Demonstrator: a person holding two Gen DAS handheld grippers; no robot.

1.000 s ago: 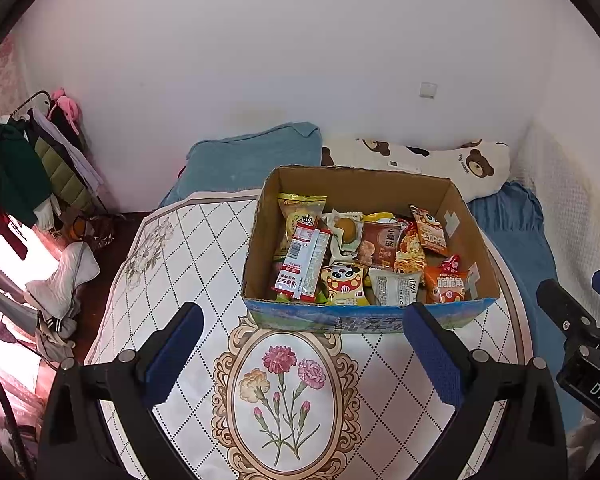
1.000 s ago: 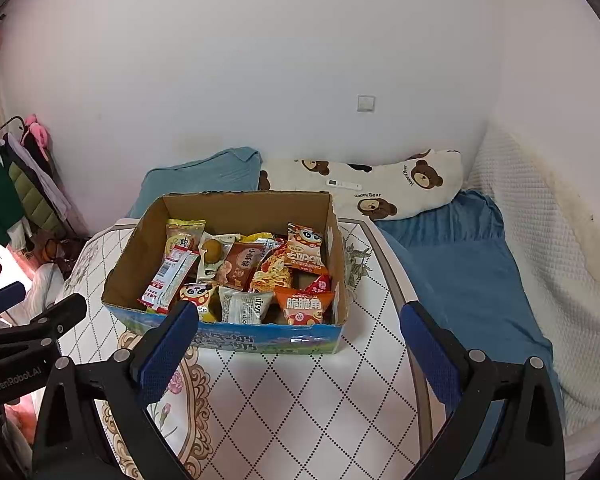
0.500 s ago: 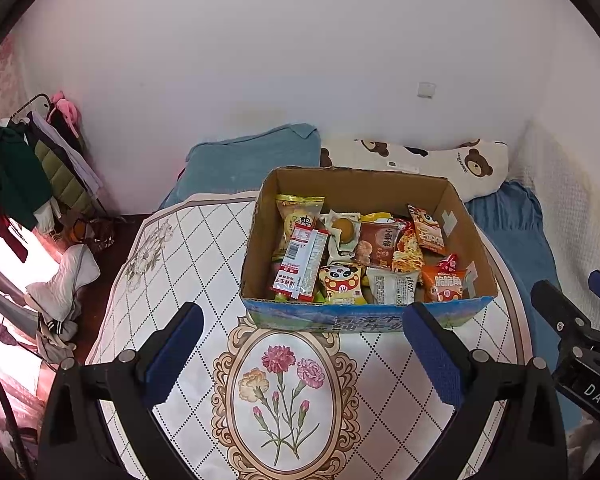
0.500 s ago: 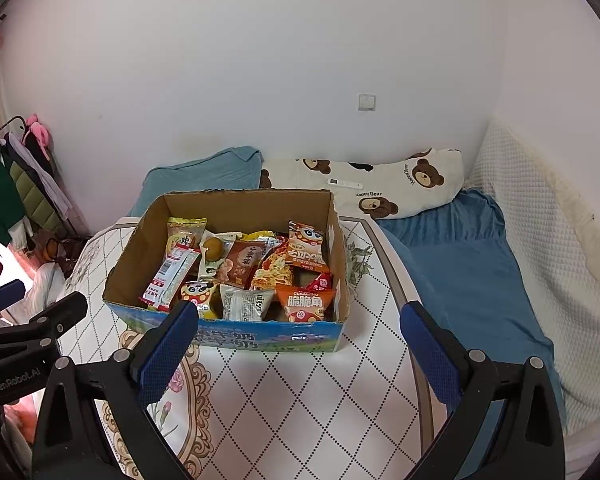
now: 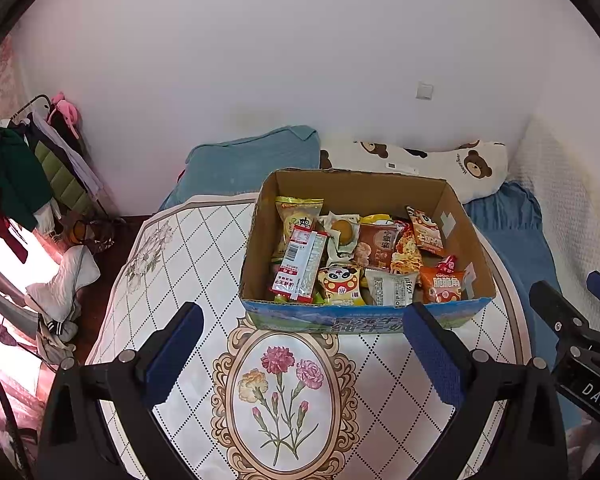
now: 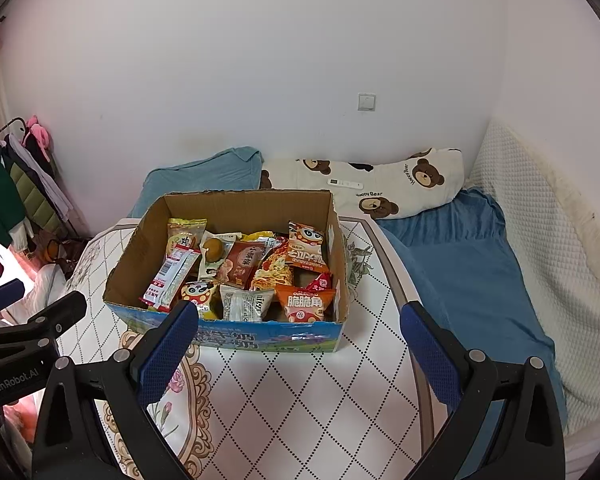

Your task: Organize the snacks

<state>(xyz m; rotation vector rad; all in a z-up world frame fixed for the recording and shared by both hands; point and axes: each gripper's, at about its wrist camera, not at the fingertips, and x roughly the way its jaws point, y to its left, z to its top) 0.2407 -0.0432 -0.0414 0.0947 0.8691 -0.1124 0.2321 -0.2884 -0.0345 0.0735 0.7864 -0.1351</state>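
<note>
A cardboard box [image 5: 358,188] with a blue printed front stands on a round table [image 5: 188,256]. It holds several snack packets: a red-and-white long packet [image 5: 300,264], a panda packet [image 5: 340,286], an orange packet [image 5: 444,282]. The box also shows in the right wrist view [image 6: 236,206]. My left gripper [image 5: 302,354] is open and empty, in front of the box. My right gripper [image 6: 298,350] is open and empty, in front of the box's right half; it also shows at the right edge of the left wrist view [image 5: 572,320].
The table's cloth has a flower oval [image 5: 284,396]. Behind it lies a bed with a blue pillow [image 5: 252,160], a bear-print pillow [image 5: 452,168] and a blue sheet [image 6: 472,264]. A clothes rack [image 5: 28,164] stands at the left. White wall behind.
Both grippers have drifted slightly; the box sits a little lower and nearer in the right view. Both stay open and empty.
</note>
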